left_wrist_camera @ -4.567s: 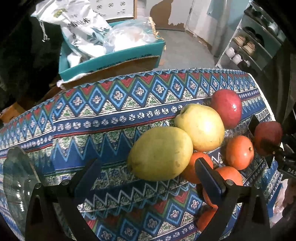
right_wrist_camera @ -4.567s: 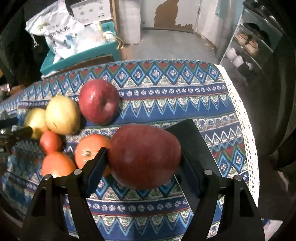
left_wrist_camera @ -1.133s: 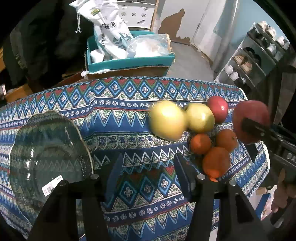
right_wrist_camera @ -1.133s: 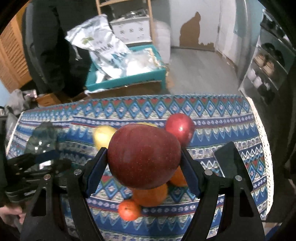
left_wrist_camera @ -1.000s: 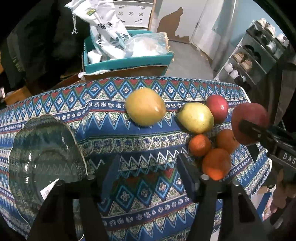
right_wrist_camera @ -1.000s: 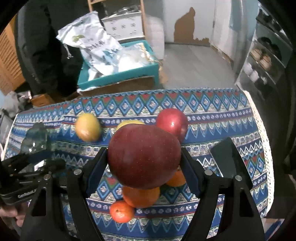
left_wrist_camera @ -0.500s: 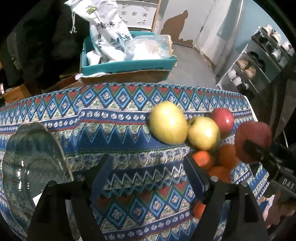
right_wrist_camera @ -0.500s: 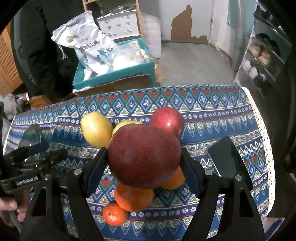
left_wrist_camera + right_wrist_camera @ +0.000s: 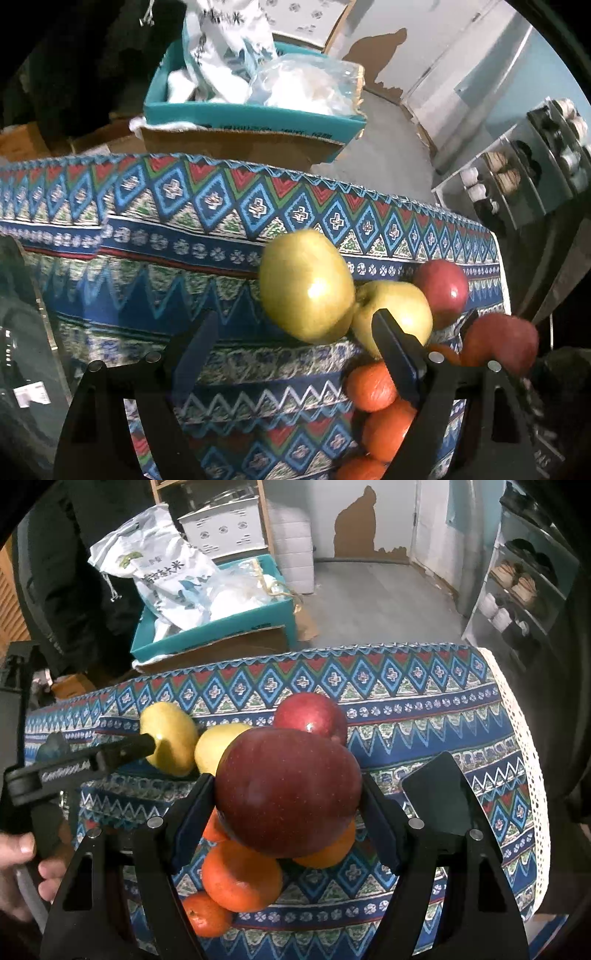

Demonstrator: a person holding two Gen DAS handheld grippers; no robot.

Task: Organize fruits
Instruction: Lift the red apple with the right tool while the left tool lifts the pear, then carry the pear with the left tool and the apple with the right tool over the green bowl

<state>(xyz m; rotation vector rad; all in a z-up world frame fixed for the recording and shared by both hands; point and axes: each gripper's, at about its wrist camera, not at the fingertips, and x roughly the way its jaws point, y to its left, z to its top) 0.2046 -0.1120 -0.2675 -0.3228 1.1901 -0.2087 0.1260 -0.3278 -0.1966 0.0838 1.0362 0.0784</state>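
My left gripper (image 9: 295,347) hangs over the patterned tablecloth (image 9: 155,236) with its jaws opening and nothing between its pads. Just beyond its tips a yellow-green fruit (image 9: 306,284) lies against a yellow apple (image 9: 402,314). A red apple (image 9: 441,288) sits behind them, and several oranges (image 9: 369,384) lie in front. My right gripper (image 9: 288,812) is shut on a large red apple (image 9: 288,794), held above the oranges (image 9: 240,875). In the right wrist view the left gripper (image 9: 85,768) reaches toward the yellow-green fruit (image 9: 170,738).
A glass bowl (image 9: 22,332) sits at the table's left end. A flat black rectangle (image 9: 439,797) shows on the cloth at the right, near the lace edge (image 9: 524,746). Behind the table stands a teal box (image 9: 221,627) with bags. A person's hand (image 9: 18,867) holds the left gripper.
The yellow-green fruit, apart from the pile a second ago, now rests against the yellow apple. My left gripper's jaws have widened and it has come closer to the fruit. The right still holds its apple.
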